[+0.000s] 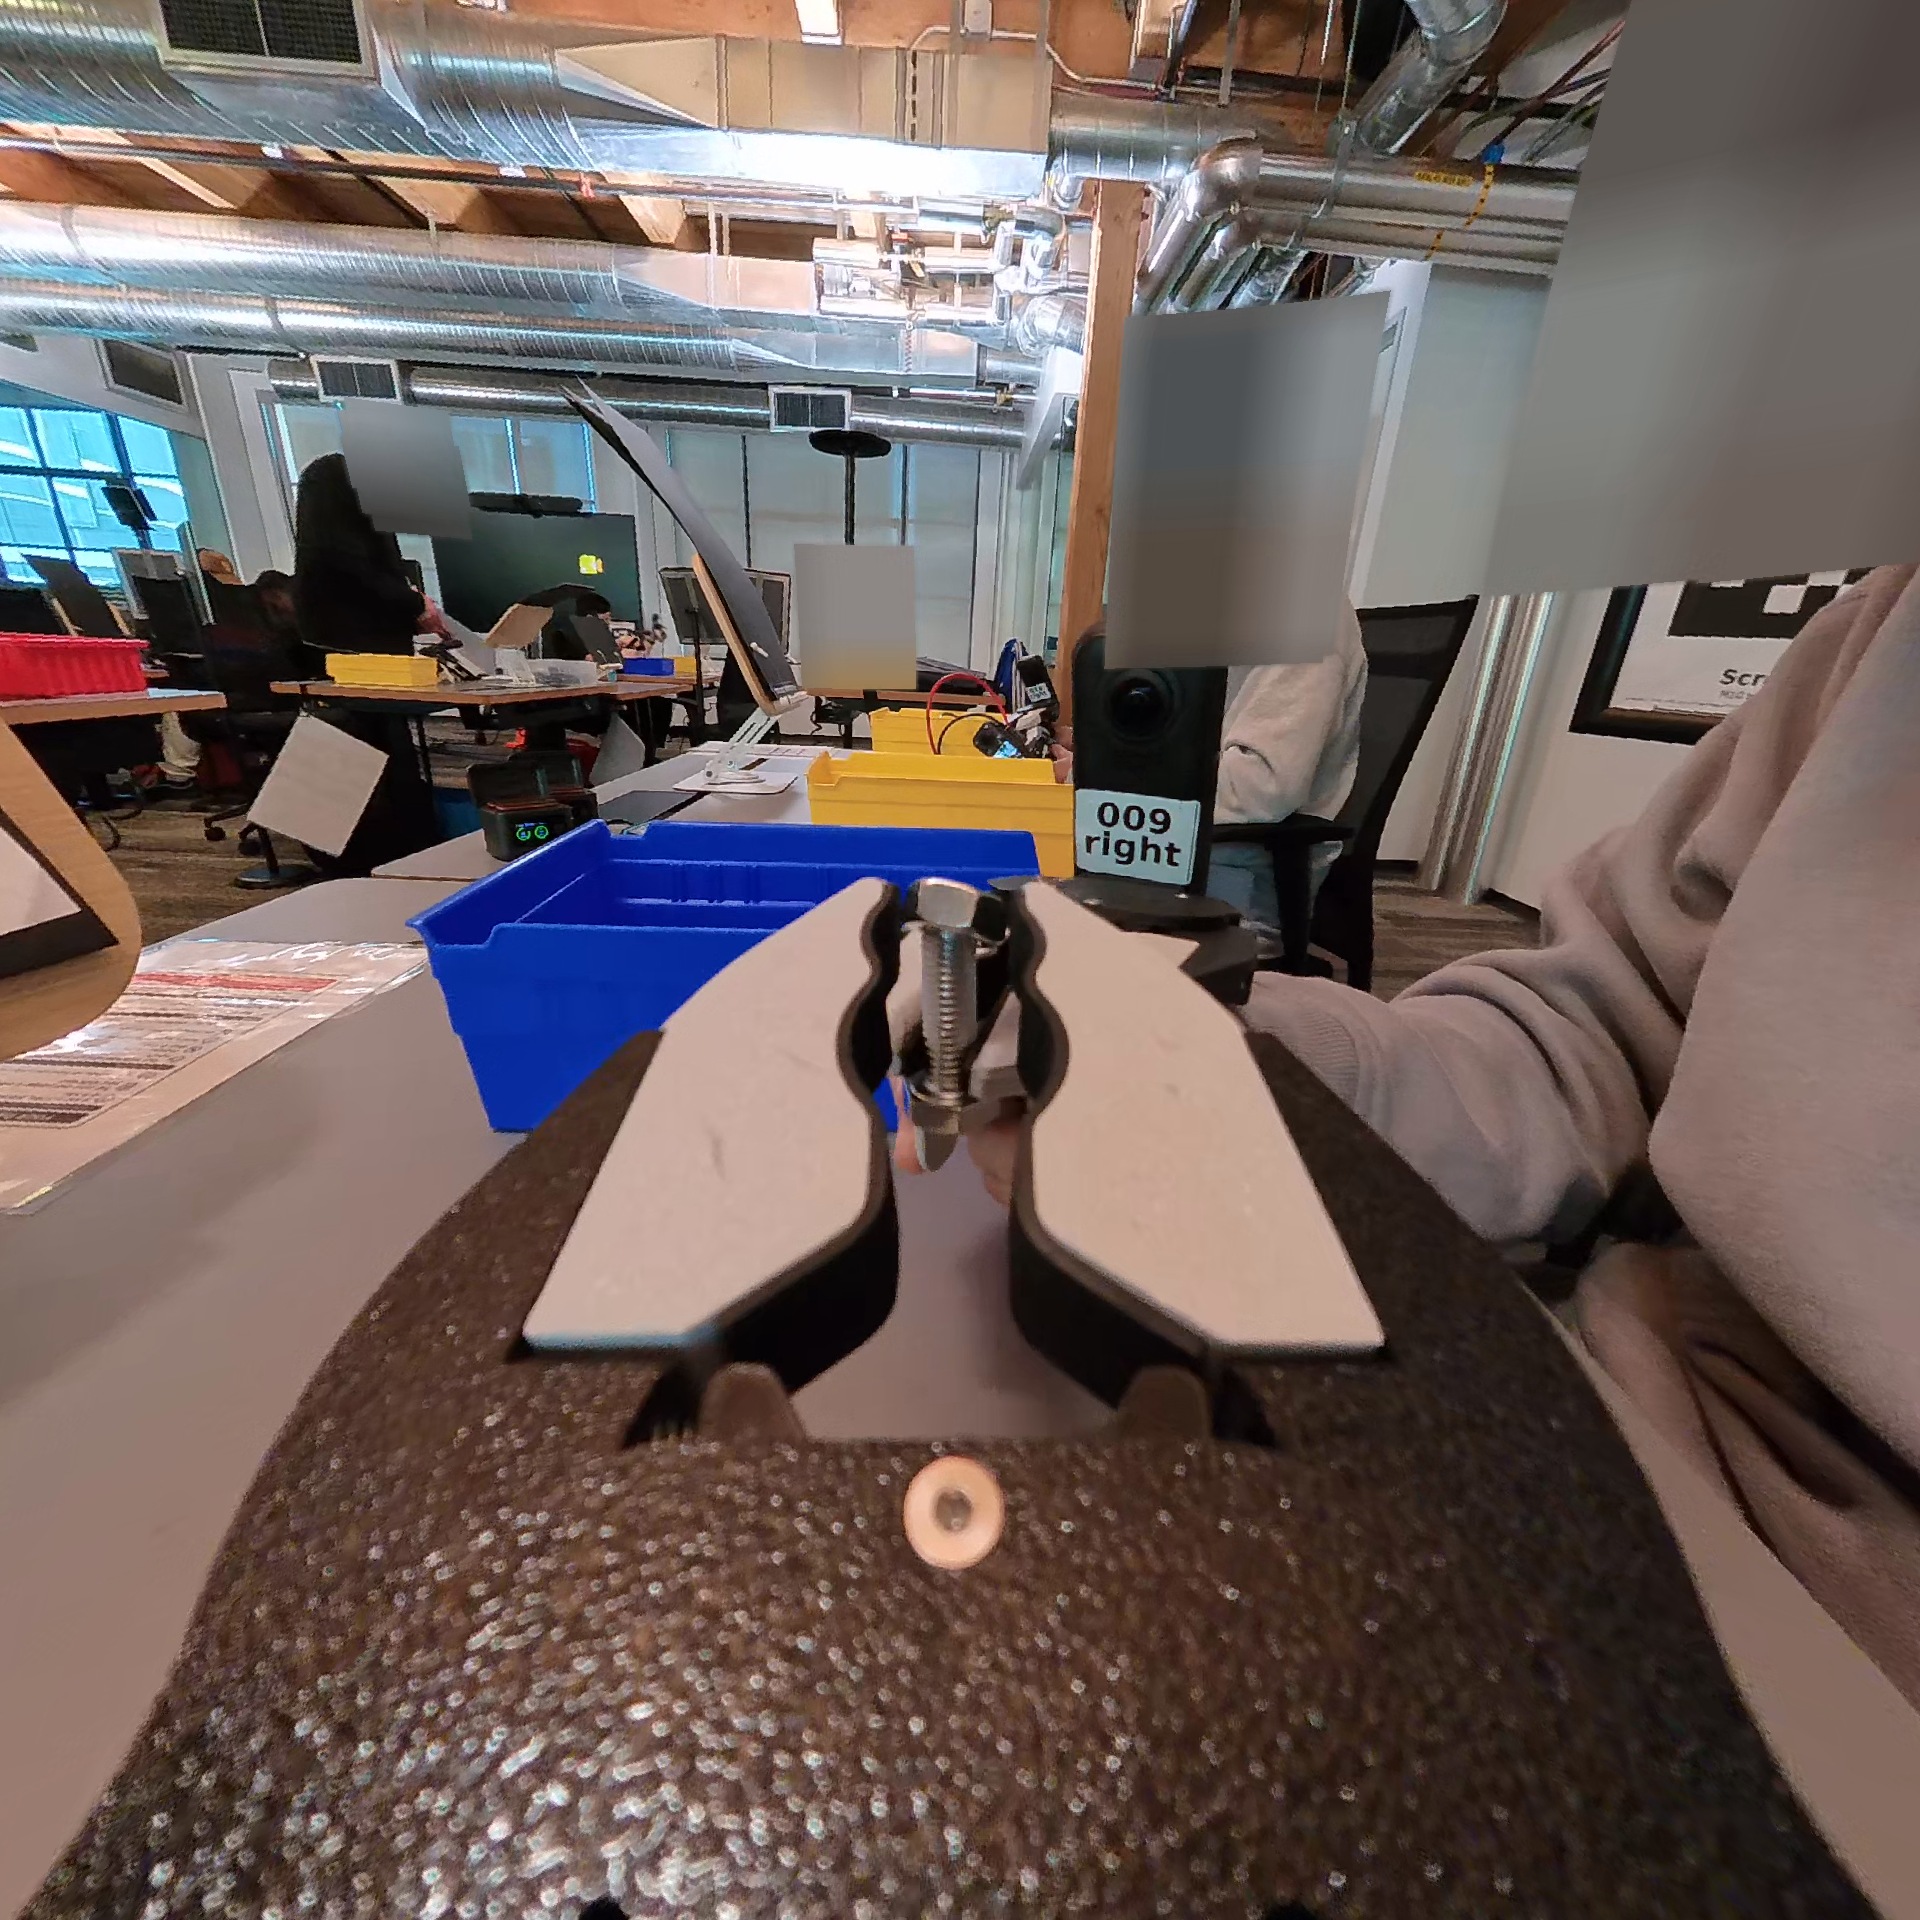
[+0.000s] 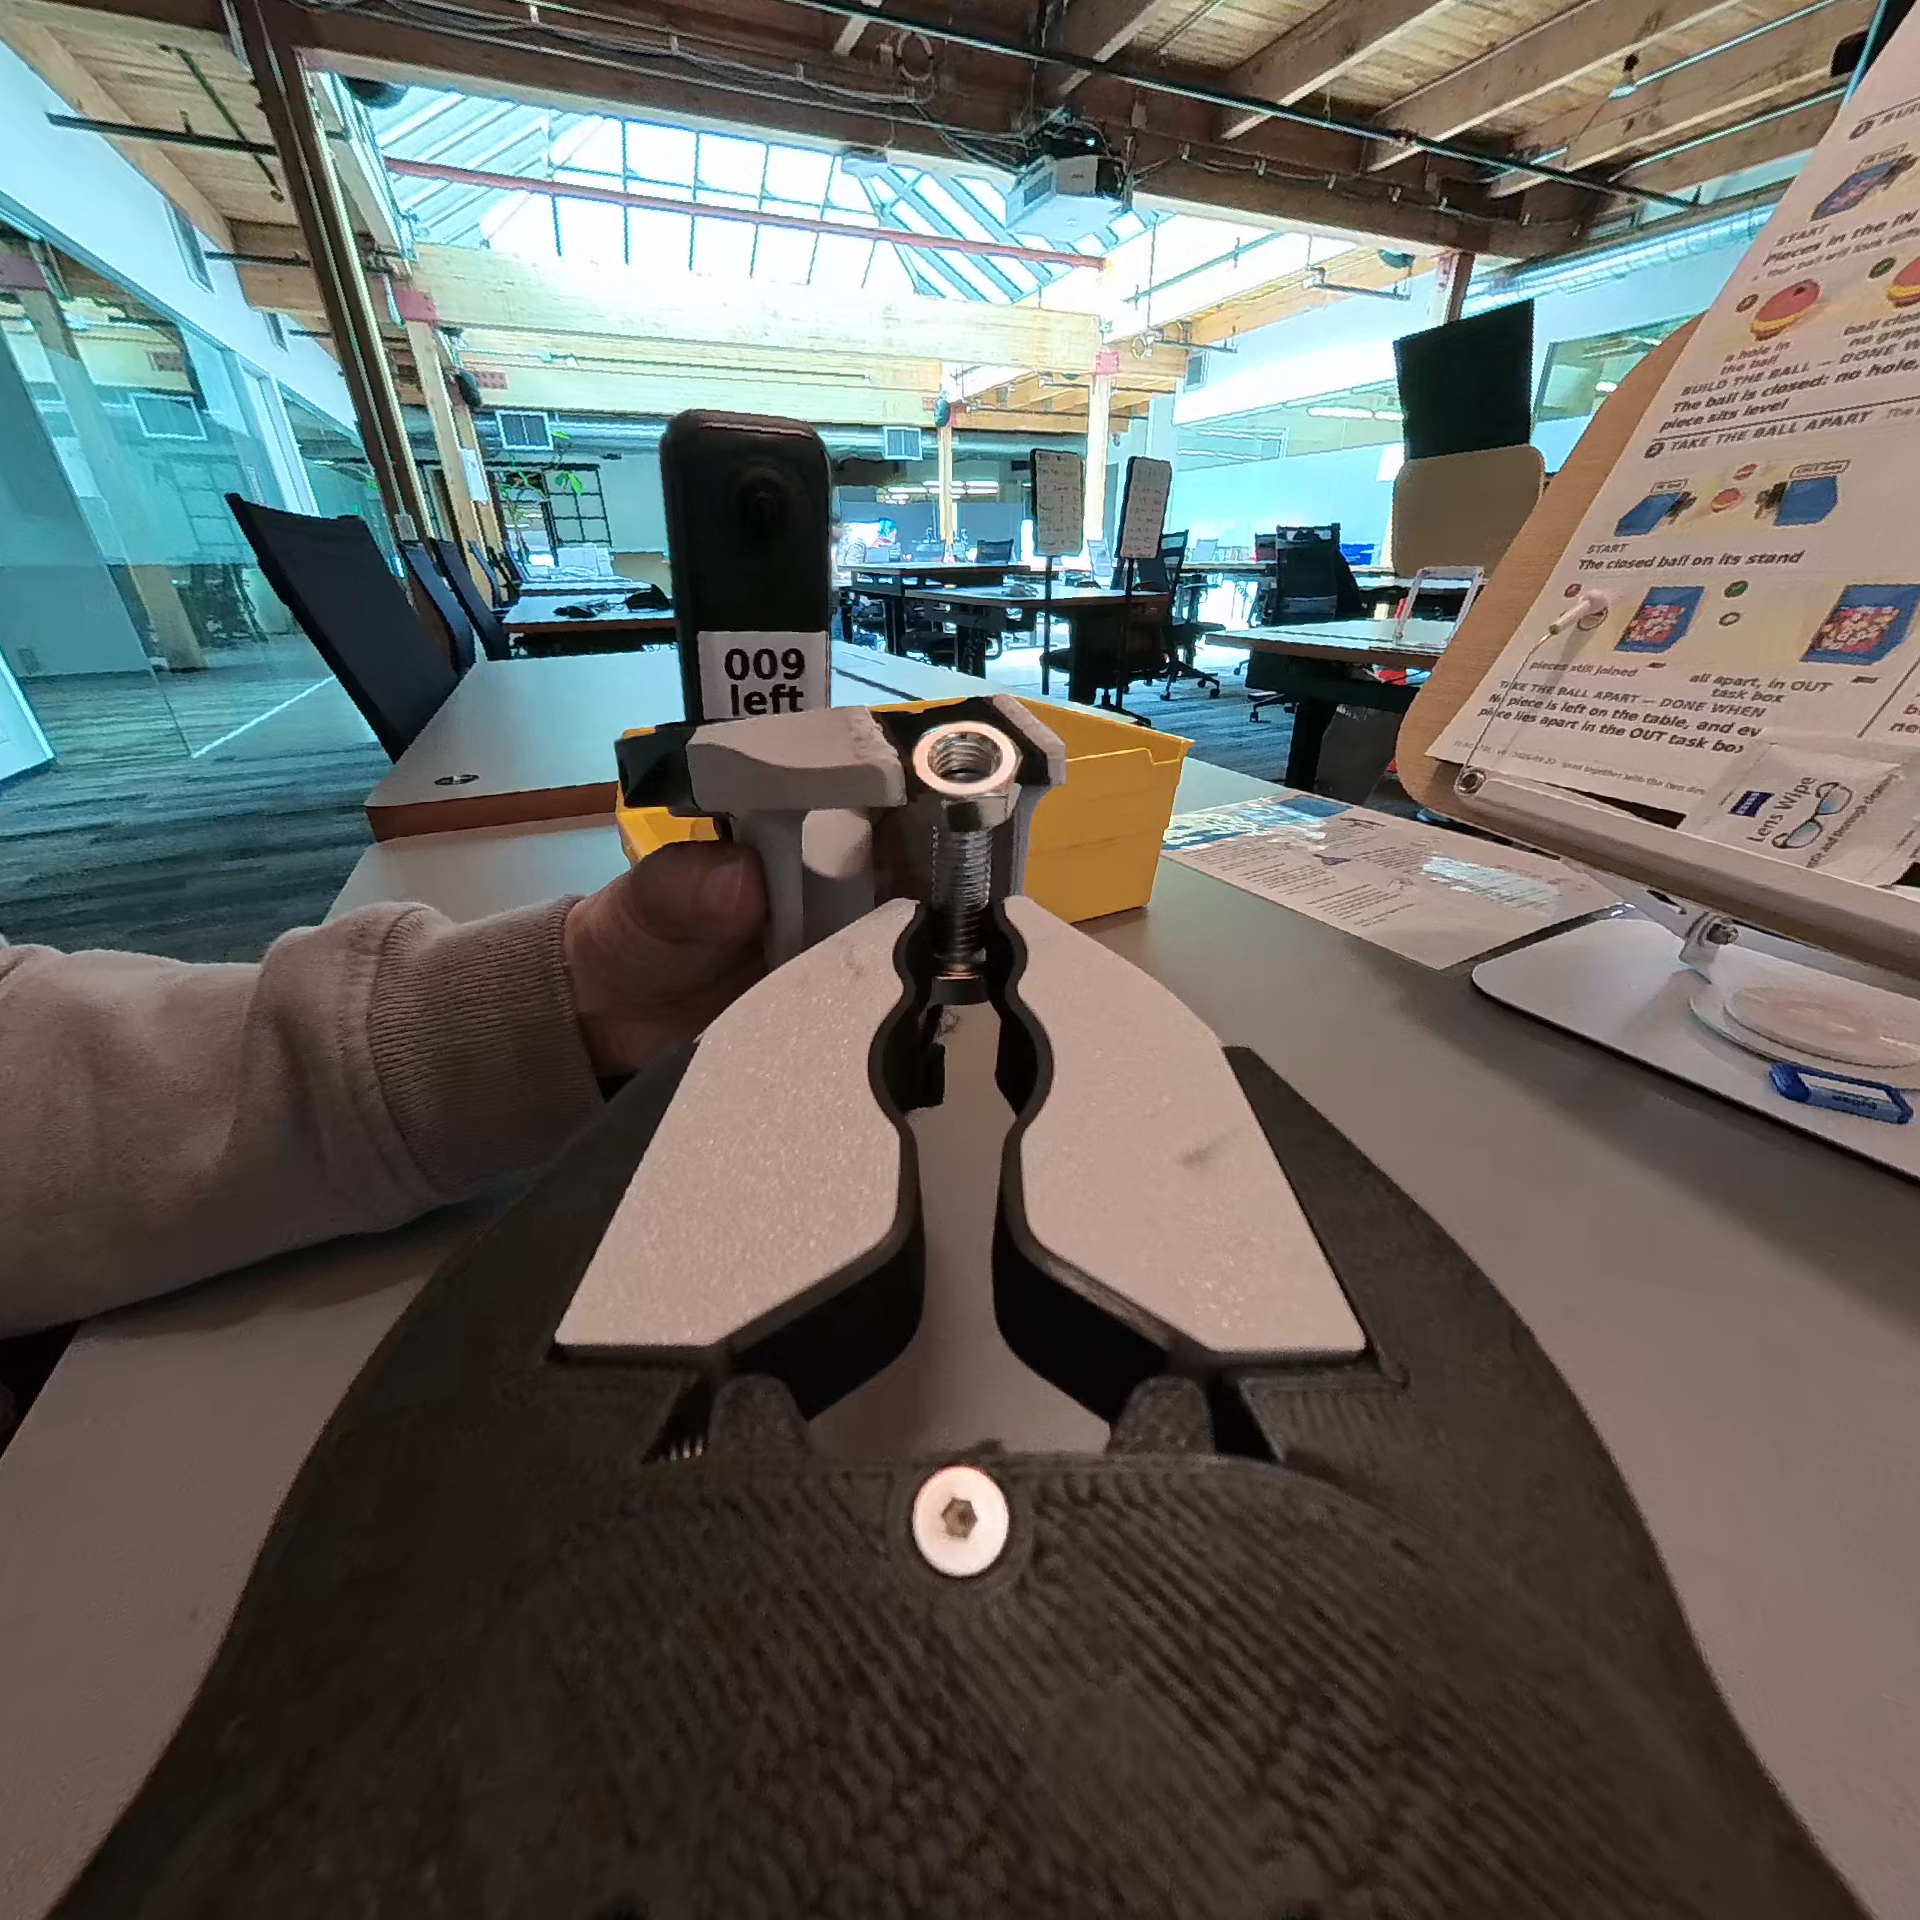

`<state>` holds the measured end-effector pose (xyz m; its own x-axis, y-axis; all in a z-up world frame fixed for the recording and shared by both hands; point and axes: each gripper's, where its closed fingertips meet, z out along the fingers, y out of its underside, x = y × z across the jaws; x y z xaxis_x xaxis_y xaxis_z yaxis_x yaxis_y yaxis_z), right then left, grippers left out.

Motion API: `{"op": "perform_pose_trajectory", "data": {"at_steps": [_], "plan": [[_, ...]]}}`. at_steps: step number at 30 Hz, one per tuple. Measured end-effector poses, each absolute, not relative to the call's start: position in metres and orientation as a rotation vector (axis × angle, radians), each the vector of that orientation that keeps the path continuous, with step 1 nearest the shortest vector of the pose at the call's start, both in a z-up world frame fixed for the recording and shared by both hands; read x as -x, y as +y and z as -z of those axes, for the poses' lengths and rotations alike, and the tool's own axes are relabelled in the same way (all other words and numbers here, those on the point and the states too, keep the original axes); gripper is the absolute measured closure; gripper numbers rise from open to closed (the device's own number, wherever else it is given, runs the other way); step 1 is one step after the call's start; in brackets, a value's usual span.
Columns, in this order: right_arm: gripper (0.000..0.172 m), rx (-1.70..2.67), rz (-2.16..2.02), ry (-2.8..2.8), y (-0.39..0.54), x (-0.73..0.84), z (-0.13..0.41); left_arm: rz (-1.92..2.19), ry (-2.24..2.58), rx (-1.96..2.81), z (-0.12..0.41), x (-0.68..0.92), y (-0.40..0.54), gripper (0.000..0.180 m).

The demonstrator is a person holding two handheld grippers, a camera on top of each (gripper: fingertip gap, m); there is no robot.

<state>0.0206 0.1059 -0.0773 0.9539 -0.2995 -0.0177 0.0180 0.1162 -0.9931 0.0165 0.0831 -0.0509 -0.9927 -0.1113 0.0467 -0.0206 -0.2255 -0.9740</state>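
The right gripper (image 2: 951,935) is clamped on the threaded shank of a silver bolt (image 2: 958,883), its two grey fingers pressing on the thread from either side. The bolt runs straight out past the fingertips, away from that gripper. At the bolt's far end sits a silver nut (image 2: 961,764), its threaded bore open to the right wrist camera. The left gripper (image 1: 951,914) is closed on that nut, gripping its flats between the tips; from the left wrist view the hex piece (image 1: 943,902) stands at the very tips and the bolt's thread descends between the fingers toward the other gripper's tips. So the two claws meet at the bolt, one at each end, held above the grey table (image 2: 1455,1195).

Just left of the bolt, a hand (image 2: 665,935) in a pale sleeve holds the left gripper's handle. Beyond the bolt in the right wrist view stands a yellow bin (image 2: 1112,821); to the bolt's right lies a printed sheet (image 2: 1382,873) and, farther right, a tilted instruction board (image 2: 1714,520) on a stand. In the left wrist view a blue bin (image 1: 582,966) sits behind and left of the bolt, with another yellow bin (image 1: 935,810) beyond it.
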Motion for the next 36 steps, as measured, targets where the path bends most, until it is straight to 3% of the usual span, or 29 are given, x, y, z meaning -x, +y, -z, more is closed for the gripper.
{"op": "perform_pose_trajectory", "data": {"at_steps": [21,36], "plan": [[0.163,1.280,0.059,0.235,0.104,-0.009,0.058,3.015,1.377,0.236,0.029,-0.008,0.084,0.162],[0.163,1.306,0.090,0.257,0.103,-0.014,0.062,2.989,1.383,0.288,0.033,-0.014,0.084,0.162]]}}
